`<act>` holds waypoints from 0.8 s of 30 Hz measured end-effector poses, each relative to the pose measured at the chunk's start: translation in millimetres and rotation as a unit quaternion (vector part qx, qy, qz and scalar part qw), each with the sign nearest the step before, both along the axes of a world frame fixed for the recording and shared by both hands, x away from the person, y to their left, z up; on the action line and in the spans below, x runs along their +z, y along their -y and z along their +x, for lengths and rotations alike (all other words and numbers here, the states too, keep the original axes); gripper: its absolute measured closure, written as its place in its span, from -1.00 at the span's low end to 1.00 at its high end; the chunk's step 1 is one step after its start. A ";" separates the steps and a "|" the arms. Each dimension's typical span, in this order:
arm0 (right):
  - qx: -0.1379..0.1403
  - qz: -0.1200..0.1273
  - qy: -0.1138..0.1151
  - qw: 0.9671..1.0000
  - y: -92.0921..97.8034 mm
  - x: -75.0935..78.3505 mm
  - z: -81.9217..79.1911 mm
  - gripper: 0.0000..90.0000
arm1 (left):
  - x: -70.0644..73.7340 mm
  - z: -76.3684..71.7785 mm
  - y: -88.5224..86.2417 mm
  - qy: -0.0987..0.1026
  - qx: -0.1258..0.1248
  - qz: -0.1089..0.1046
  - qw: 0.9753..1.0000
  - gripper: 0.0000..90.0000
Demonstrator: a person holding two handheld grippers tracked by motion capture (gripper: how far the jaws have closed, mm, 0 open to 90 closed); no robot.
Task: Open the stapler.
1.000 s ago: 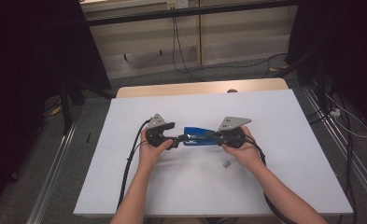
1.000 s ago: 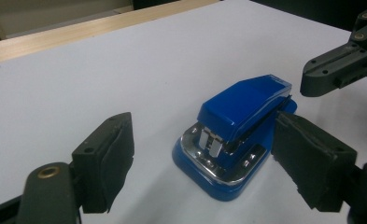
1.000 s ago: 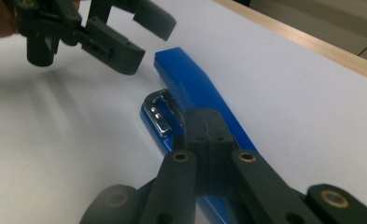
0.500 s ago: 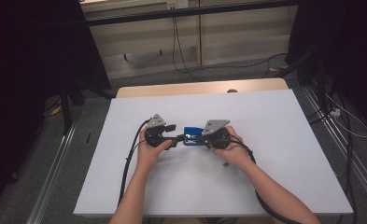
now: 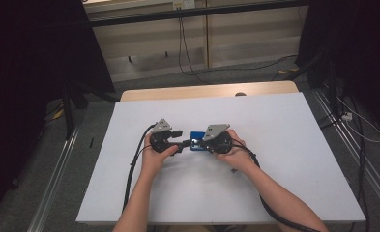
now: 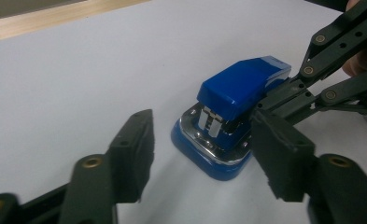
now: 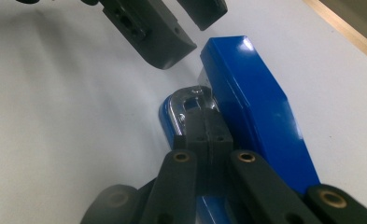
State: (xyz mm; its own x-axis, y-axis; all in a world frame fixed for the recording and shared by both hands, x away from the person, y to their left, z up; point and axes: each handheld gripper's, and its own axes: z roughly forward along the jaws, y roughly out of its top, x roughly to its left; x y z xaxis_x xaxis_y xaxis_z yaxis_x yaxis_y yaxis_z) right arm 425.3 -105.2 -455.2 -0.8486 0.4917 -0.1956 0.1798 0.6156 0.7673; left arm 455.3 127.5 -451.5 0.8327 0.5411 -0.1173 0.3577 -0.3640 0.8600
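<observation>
Blue and glossy, a small stapler [image 5: 196, 143] sits near the middle of the white bench [image 5: 284, 159], between the two hand-held tools. In the left gripper view its top arm [image 6: 244, 86] is lifted at the front, tilted up over a chrome plate [image 6: 204, 140] and a blue base that rests flat on the bench.

The right gripper [image 7: 208, 128] has its two black jaws pressed together, side by side, and pushed into the gap between the stapler's raised arm and its chrome plate. From the right gripper view the jaws seem to touch the metal beneath them, though whether they pinch any part of the stapler or merely lie in the slot cannot be told for sure. In the left gripper view the same linkage [image 6: 312, 88] reaches in from the right and meets the stapler under its blue top.

The left gripper [image 6: 200, 158] stands wide apart, one jaw on each side of the stapler's front end, near it but gripping nothing. In the high view the left gripper [image 5: 178, 144] points rightward at the stapler, and the right gripper [image 5: 192, 143] points leftward, a hand [image 5: 233, 152] wrapped around its body. A black cable [image 5: 132, 169] trails back along the left forearm toward the bench's near edge.
</observation>
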 end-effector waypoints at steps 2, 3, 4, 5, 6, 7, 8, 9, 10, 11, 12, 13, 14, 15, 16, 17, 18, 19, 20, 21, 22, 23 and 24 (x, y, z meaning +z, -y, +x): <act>0.000 0.001 -0.001 1.000 0.3 -0.1 0.3 1.00 | -0.1 0.0 -0.5 -0.002 -0.004 0.000 1.000 0.07; 0.000 0.003 -0.002 1.000 0.5 -0.4 0.3 1.00 | 0.0 -0.1 -0.8 -0.003 -0.005 0.002 1.000 0.14; 0.000 0.005 -0.002 1.000 0.8 -0.7 0.4 1.00 | 0.3 -0.1 -1.2 -0.003 -0.007 0.004 1.000 0.21; 0.000 0.008 -0.003 1.000 1.2 -1.1 0.5 1.00 | 0.9 0.1 -2.0 -0.001 -0.012 0.007 1.000 0.32; -0.001 0.010 -0.003 1.000 1.5 -1.5 0.4 1.00 | 1.2 -0.2 -1.9 -0.003 -0.015 0.004 1.000 0.41; -0.002 0.013 -0.004 1.000 1.8 -1.9 0.2 1.00 | 1.4 -0.3 -2.0 -0.005 -0.017 0.008 1.000 0.46; -0.002 0.015 -0.005 1.000 2.0 -2.1 0.4 1.00 | 0.9 -0.3 -1.6 -0.012 -0.014 0.010 1.000 0.56; -0.002 0.016 -0.006 1.000 2.3 -2.2 0.5 1.00 | 0.3 0.1 -1.7 -0.014 -0.016 0.014 1.000 0.62; -0.002 0.017 -0.007 1.000 2.2 -2.2 0.5 1.00 | -0.8 0.4 -1.7 -0.016 -0.020 0.017 1.000 0.68; -0.002 0.018 -0.008 1.000 2.3 -2.2 0.7 1.00 | -2.0 0.8 -1.4 -0.019 -0.025 0.020 0.999 0.74; -0.003 0.018 -0.010 1.000 2.5 -2.1 0.8 1.00 | -3.1 1.1 -0.8 -0.020 -0.027 0.024 0.999 0.77; -0.003 0.019 -0.012 1.000 2.5 -2.0 1.1 1.00 | -4.0 1.3 -0.2 -0.022 -0.028 0.024 0.999 0.82; -0.002 0.019 -0.013 1.000 2.6 -2.0 1.4 1.00 | -4.6 1.3 0.6 -0.024 -0.030 0.021 0.999 0.86; -0.003 0.020 -0.015 1.000 2.6 -1.9 1.4 1.00 | -4.5 1.8 1.5 -0.022 -0.033 0.025 0.999 0.89; -0.004 0.021 -0.016 1.000 2.6 -1.9 1.5 1.00 | -4.3 1.9 2.7 -0.021 -0.035 0.027 0.999 0.92; -0.005 0.022 -0.017 1.000 2.6 -1.9 1.5 1.00 | -4.2 2.4 3.9 -0.021 -0.037 0.021 0.999 0.94; -0.004 0.021 -0.018 1.000 2.6 -1.8 1.6 1.00 | -3.9 2.9 4.7 -0.021 -0.041 0.021 0.999 0.97; -0.004 0.021 -0.018 1.000 2.6 -1.7 1.7 1.00 | -3.9 3.1 5.8 -0.019 -0.040 0.024 0.999 0.99; -0.005 0.021 -0.019 1.000 2.6 -1.6 1.7 1.00 | -4.0 3.5 6.4 -0.019 -0.041 0.024 0.999 1.00; -0.005 0.021 -0.020 1.000 2.5 -1.5 1.8 1.00 | -4.1 3.7 6.5 -0.019 -0.040 0.023 0.999 1.00; -0.005 0.021 -0.020 1.000 2.5 -1.5 1.8 1.00 | -4.3 3.6 6.5 -0.021 -0.039 0.022 0.999 1.00; -0.005 0.021 -0.021 1.000 2.6 -1.5 1.9 1.00 | -4.3 3.6 6.5 -0.020 -0.039 0.024 0.999 1.00; -0.005 0.021 -0.021 1.000 2.6 -1.4 1.9 1.00 | -4.2 3.8 6.4 -0.019 -0.038 0.024 0.999 1.00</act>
State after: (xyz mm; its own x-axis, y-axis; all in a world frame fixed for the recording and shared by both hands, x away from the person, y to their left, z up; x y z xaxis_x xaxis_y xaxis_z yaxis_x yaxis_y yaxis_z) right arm 427.2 -107.8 -456.6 -0.8505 0.5073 -0.1390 0.2184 0.5809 0.7841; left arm 459.1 121.1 -455.7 0.8675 0.4816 -0.1249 0.3586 -0.4313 0.8279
